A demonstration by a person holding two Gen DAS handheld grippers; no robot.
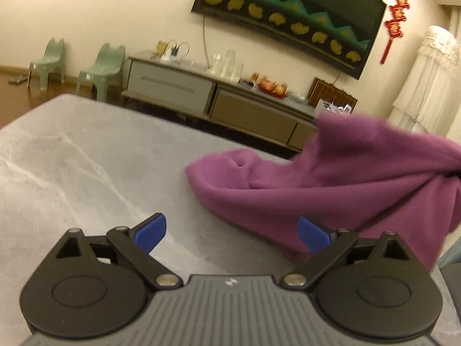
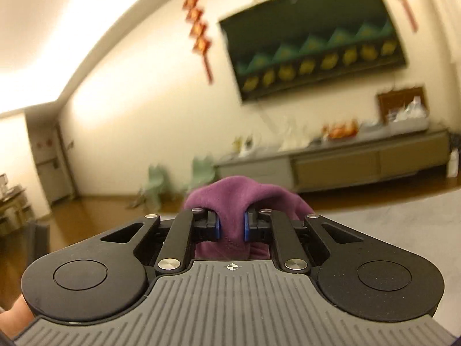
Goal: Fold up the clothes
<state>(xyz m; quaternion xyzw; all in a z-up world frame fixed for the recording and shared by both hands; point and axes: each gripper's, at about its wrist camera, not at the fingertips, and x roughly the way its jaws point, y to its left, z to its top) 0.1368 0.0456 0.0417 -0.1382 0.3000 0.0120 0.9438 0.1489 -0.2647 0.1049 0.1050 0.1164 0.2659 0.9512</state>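
Two claws: one held cloth, the other held nothing.
Right claw [image 2: 231,228]: its jaws were drawn narrow and pinched a bunched fold of the purple garment [image 2: 234,199], which humped up over and just beyond the fingertips.
Left claw [image 1: 232,232]: its jaws stood wide, empty, hovering low over the grey tabletop [image 1: 86,167].
Garment position: in the left wrist view the purple garment [image 1: 331,184] lay to the right of the left claw and slightly farther off; its near lower edge passed just behind the right blue pad [image 1: 312,235], contact uncertain.
Long axis: the cloth ran from a rounded end resting on the tabletop at centre, rising rightward to a lifted bunch at the right edge of the view, probably where the other claw gripped it.
Nearer claw: the right one already had the raised end; the resting end was closest to the left claw.
Judged next need: the left claw would have to travel right and slightly forward to take the low end.
Risk: the garment was crumpled, so a clean edge was hard to single out.
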